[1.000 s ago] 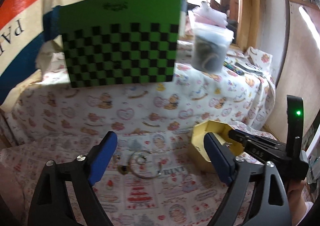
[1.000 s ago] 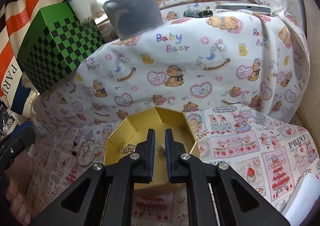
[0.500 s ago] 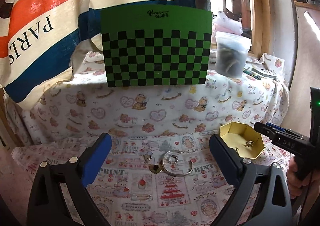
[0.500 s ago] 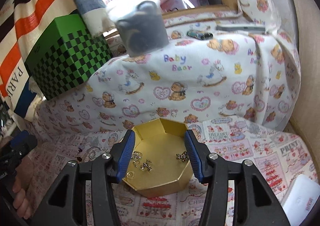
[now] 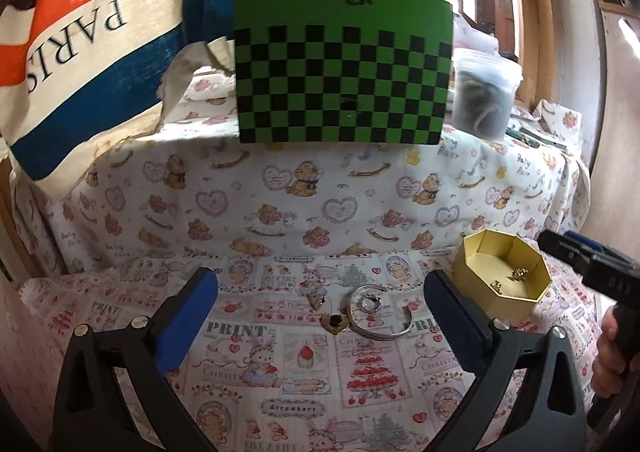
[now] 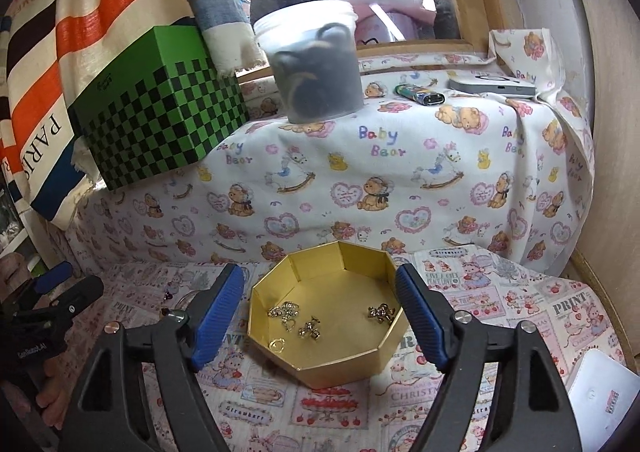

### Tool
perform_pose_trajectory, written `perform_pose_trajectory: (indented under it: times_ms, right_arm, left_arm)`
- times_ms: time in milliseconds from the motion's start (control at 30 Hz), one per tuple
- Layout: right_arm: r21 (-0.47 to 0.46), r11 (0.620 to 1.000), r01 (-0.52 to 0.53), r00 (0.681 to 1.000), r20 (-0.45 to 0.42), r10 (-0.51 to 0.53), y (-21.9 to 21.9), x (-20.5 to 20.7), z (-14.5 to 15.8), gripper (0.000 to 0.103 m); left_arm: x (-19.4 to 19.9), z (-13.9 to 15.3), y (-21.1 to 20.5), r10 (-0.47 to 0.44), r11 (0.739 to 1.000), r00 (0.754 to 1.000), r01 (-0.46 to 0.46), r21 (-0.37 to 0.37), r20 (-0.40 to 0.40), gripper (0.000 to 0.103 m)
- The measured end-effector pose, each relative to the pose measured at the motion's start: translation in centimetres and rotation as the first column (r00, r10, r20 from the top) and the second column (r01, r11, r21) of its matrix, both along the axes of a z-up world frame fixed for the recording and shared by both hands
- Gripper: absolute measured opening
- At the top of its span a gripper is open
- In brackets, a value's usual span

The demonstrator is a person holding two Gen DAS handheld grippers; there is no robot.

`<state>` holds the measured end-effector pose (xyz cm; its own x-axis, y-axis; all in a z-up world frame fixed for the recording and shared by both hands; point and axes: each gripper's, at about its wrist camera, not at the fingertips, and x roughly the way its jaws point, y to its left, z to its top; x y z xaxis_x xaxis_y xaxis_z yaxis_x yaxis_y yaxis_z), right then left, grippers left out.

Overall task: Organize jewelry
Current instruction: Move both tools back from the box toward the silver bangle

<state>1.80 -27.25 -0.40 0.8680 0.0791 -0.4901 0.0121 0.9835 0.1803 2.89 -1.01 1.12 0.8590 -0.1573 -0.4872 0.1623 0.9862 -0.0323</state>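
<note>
My right gripper (image 6: 320, 322) has just been opening; its blue-padded jaws stand wide on either side of the gold octagonal cardboard box (image 6: 340, 364), touching nothing. Inside that box lie several small gold earrings (image 6: 298, 318). My left gripper (image 5: 320, 316) has also just been widening and gapes empty, well left of the box. Just left of the box on the printed strawberry cloth (image 5: 256, 380) lie a silver open bangle (image 5: 380, 318), a small ring (image 5: 370, 302) inside its curve, and a gold heart pendant (image 5: 336, 320).
</note>
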Motion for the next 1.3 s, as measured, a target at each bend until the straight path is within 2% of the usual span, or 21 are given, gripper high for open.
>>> perform_pose_trajectory:
  times_ms: [167, 633, 833, 1000, 1100, 1300]
  right_arm:
    - [-0.019, 1.0, -0.009, 1.0, -0.005, 0.008, 0.6, 0.0, -0.3, 0.083]
    - [-0.033, 0.999, -0.02, 0.999, -0.029, 0.019, 1.4, 0.0, -0.5, 0.083]
    - [0.0, 0.995, -0.102, 0.994, -0.032, 0.102, 4.0, -1.2, 1.3, 0.083]
    - [-0.06, 0.98, -0.192, 0.977, -0.109, 0.184, 8.3, -0.3, 1.0, 0.083]
    - [-0.044, 0.972, -0.231, 0.959, -0.178, 0.22, 10.3, 1.2, 0.0, 0.083]
    - [0.009, 0.964, -0.266, 0.922, -0.289, 0.257, 12.9, 4.8, -2.1, 0.083]
  left_arm:
    - [0.0, -0.1, 0.4, -0.001, 1.0, 1.0, 0.001, 0.015, 0.001, 0.102]
    - [1.3, -1.1, 2.2, 0.066, 0.998, 0.997, -0.066, -0.015, -0.046, 0.102]
    - [1.0, -0.3, 2.7, 0.066, 0.998, 0.998, -0.066, -0.023, -0.02, 0.102]
    - [0.8, 0.5, 4.1, 0.08, 0.992, 0.997, -0.082, -0.096, -0.025, 0.102]
    - [0.7, 1.0, 5.0, 0.111, 0.987, 0.994, -0.111, -0.113, -0.01, 0.102]
    - [1.1, 1.6, 6.4, 0.161, 0.986, 0.987, -0.16, -0.048, 0.025, 0.102]
